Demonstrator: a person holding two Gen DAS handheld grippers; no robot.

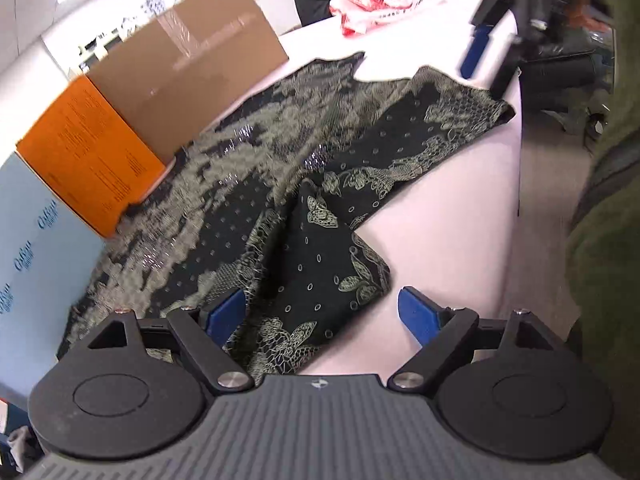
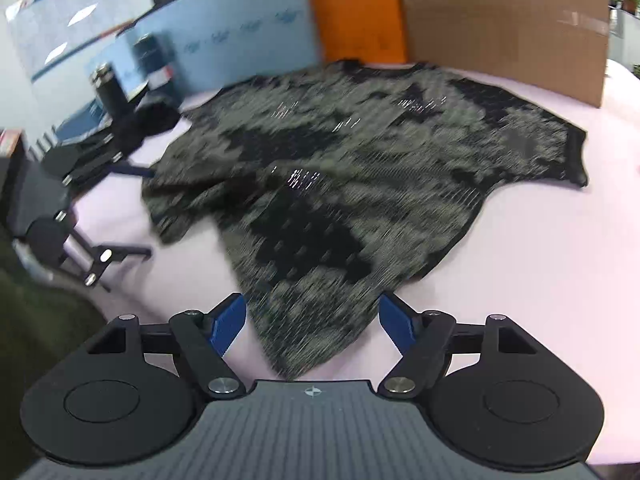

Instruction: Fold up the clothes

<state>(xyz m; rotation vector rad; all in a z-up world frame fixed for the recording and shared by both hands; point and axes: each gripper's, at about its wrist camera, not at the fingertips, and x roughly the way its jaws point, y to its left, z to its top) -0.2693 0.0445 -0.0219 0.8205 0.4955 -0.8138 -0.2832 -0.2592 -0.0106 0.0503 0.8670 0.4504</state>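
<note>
– How far along?
– Barely. The black garment with pale lace-like print (image 1: 320, 184) lies rumpled on the pale table (image 1: 460, 208), just ahead of both claws.
– Gripped?
– No. Left claw (image 1: 322, 312) and right claw (image 2: 312, 320) gape, holding nothing.

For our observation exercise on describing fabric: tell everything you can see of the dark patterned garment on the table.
The dark patterned garment is black fabric with pale lace-like flowers, butterflies, small ovals and some glinting threads. It lies spread but rumpled on the pale table, with a raised fold near its front corner and one edge against the orange box. Its near corners lie between the open fingers of the left gripper and the right gripper, neither pinching it.
</note>
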